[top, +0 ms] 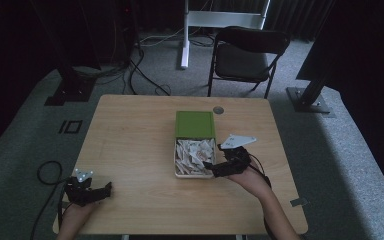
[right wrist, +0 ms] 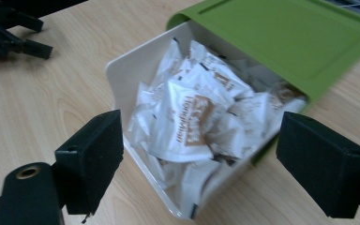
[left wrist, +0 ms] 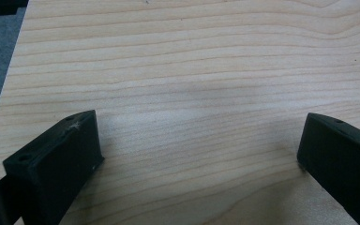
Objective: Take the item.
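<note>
One box (top: 177, 165), one green lid (top: 195, 124), many sachets (right wrist: 187, 122).

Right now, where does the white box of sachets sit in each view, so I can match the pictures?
High view: the white box lies at table centre, right of middle, with the right gripper at its near right corner.
Left gripper view: bare wooden table between open jaws.
Right gripper view: the box sits centre frame, just beyond the open jaws.
Shared landmark: the green lid slid back over the box's far end.

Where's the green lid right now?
High view: the green lid sits mid-table, slid back over the far half of the white box of packets, just beyond the open right gripper.
</note>
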Demonstrator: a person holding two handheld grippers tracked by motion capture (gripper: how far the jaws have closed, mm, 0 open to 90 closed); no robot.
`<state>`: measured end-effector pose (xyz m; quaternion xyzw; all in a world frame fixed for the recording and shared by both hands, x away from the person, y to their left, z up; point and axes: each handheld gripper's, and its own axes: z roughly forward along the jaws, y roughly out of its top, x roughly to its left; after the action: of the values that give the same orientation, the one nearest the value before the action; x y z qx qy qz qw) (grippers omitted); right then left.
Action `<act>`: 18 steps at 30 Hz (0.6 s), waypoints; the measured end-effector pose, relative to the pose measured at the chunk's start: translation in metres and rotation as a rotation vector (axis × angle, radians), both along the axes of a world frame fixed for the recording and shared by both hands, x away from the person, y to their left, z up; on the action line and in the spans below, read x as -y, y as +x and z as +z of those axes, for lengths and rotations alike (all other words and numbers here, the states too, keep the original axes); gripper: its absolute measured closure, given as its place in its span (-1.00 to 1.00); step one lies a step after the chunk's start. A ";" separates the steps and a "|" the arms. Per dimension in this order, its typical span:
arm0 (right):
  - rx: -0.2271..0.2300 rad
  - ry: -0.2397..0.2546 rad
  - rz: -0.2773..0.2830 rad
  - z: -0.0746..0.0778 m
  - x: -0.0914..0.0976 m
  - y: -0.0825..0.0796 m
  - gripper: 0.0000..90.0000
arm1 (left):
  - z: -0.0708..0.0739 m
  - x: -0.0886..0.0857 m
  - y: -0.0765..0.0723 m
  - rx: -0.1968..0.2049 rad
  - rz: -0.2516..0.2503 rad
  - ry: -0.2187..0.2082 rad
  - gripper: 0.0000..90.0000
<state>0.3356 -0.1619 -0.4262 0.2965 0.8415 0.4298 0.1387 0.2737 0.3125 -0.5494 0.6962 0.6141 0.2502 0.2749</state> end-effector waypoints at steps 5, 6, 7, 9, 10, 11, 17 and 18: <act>-0.025 -0.009 0.023 -0.006 -0.013 0.005 -0.61 | 0.000 0.000 0.000 0.000 0.000 0.000 -0.99; -0.027 -0.013 0.026 -0.007 -0.015 0.006 -0.61 | 0.000 0.000 0.000 0.000 0.000 0.000 -0.99; -0.030 -0.017 0.030 -0.009 -0.017 0.006 -0.61 | 0.000 0.000 0.000 0.001 0.000 -0.001 -0.99; -0.032 -0.023 0.030 -0.012 -0.020 0.008 -0.53 | 0.000 0.000 0.000 0.001 0.000 -0.001 -0.99; -0.031 -0.026 0.028 -0.013 -0.022 0.009 -0.52 | 0.000 0.000 0.000 0.001 0.000 0.000 -0.99; -0.030 -0.028 0.027 -0.014 -0.023 0.010 -0.50 | 0.000 0.000 0.000 0.000 -0.001 0.001 -0.99; -0.031 -0.058 0.029 -0.021 -0.033 0.013 -0.27 | 0.000 0.000 0.000 0.001 -0.001 0.000 -0.99; -0.031 -0.058 0.029 -0.021 -0.033 0.013 -0.27 | 0.000 0.000 0.000 0.001 -0.001 0.000 -0.98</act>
<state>0.3489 -0.1290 -0.4474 0.2868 0.8598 0.4027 0.1279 0.2737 0.3125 -0.5494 0.6964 0.6137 0.2506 0.2751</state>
